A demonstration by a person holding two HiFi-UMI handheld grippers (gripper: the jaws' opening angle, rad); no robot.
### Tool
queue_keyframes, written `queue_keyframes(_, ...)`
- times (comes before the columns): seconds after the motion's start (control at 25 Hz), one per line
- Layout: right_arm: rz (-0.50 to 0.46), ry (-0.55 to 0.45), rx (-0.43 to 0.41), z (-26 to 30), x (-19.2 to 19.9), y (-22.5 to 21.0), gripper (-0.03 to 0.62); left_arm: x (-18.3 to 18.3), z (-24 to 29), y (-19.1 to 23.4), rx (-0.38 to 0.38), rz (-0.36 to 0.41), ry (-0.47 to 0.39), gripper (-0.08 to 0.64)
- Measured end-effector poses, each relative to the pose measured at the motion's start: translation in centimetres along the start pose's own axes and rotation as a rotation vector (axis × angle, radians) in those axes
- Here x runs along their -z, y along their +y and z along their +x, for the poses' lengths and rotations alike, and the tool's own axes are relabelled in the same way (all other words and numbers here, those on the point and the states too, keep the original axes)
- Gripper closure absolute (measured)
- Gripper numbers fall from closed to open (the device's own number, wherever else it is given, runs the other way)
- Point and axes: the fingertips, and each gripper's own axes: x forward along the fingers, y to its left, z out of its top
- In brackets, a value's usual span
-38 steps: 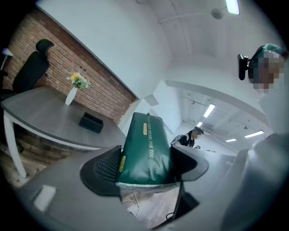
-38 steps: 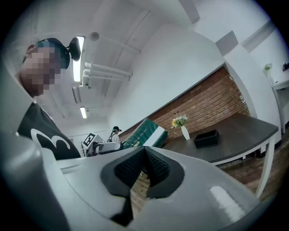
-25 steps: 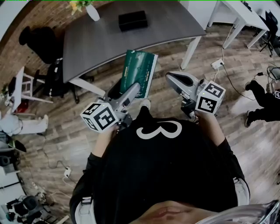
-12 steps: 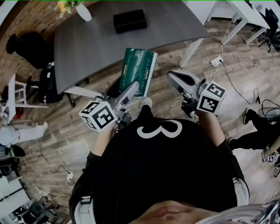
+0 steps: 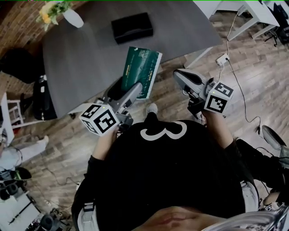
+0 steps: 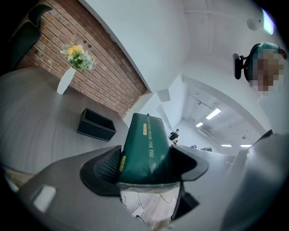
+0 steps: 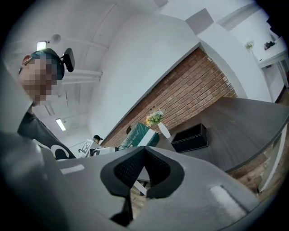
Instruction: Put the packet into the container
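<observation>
In the head view my left gripper [image 5: 131,90] is shut on the lower end of a dark green packet [image 5: 142,71], which sticks out over the near edge of the grey table [image 5: 86,58]. The left gripper view shows the packet [image 6: 146,149] pressed between both pads, pointing toward the black open container [image 6: 95,124]. That container [image 5: 132,27] sits on the far middle of the table. My right gripper [image 5: 184,77] hovers right of the packet, over the floor. Its jaws meet with nothing between them [image 7: 144,155], and beyond them are the packet [image 7: 137,134] and the container [image 7: 189,137].
A white vase with flowers [image 5: 72,18] stands at the table's far left. A dark chair [image 5: 40,97] is at the table's left side. A power strip [image 5: 221,59] and cables lie on the wooden floor at right. White tables [image 5: 253,13] stand at the far right.
The table and the black container have come nearer and lower in the head view. Both grippers keep their pose, and the packet is now over the table's edge.
</observation>
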Motion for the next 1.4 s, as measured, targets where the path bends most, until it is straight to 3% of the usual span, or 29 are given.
queue_keyframes(0.36,-0.027,0.007,0.024,6.5,-3.8,-2.5,0.591,-6.0,2.1,5.3,0.044,0.11,0.04,0.192)
queue_keyframes(0.72,-0.046,-0.044,0.023,5.7,-4.1,-3.6,0.591,-8.2,3.2,5.5,0.076,0.277,0.053,0.193)
queue_keyframes(1.2,0.011,-0.021,-0.001,9.2,-8.3,-9.7,0.591,-15.5,8.5,8.5,0.049,0.461,0.088,0.193)
queue_keyframes(1.4,0.02,-0.009,0.0,10.3,-10.2,-12.4,0.591,-17.4,11.2,9.0,0.108,0.564,0.127,0.195)
